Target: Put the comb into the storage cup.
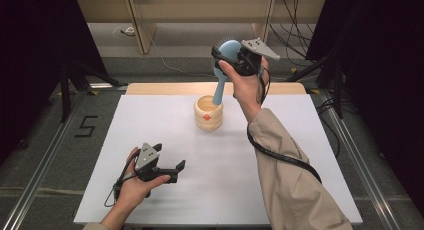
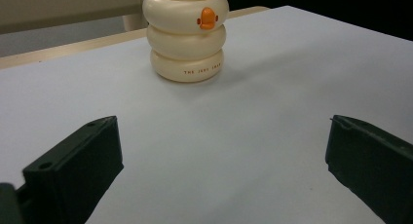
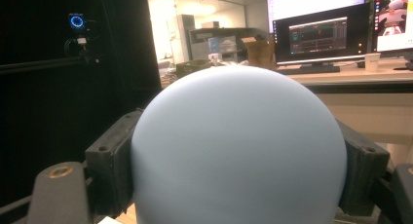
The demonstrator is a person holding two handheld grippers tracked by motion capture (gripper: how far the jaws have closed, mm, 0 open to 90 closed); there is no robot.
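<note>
Right hand-held gripper [image 1: 223, 54] is up above the far part of the white surface [image 1: 150, 190], jaws clamped on the round head of a light blue hairbrush [image 1: 227, 52]. In the right gripper view the smooth back of the brush head [image 3: 238, 146] sits between the two black pads, touching both. Bristles show along the head's far edge in the high view, facing away from the person. Brush handle slants down toward a cream ringed cup [image 1: 208, 113] w/ an orange beak on its side; handle tip is at the cup's mouth, prob. just inside, though the high view can't quite settle that. Cup stands upright near the far middle of the surface.

Left hand-held gripper [image 1: 170, 170] lies low over the near left part of the surface, well apart from the cup, jaws wide open w/ nothing between them. In the left gripper view it points at the cup [image 2: 186, 36], bare surface between
</note>
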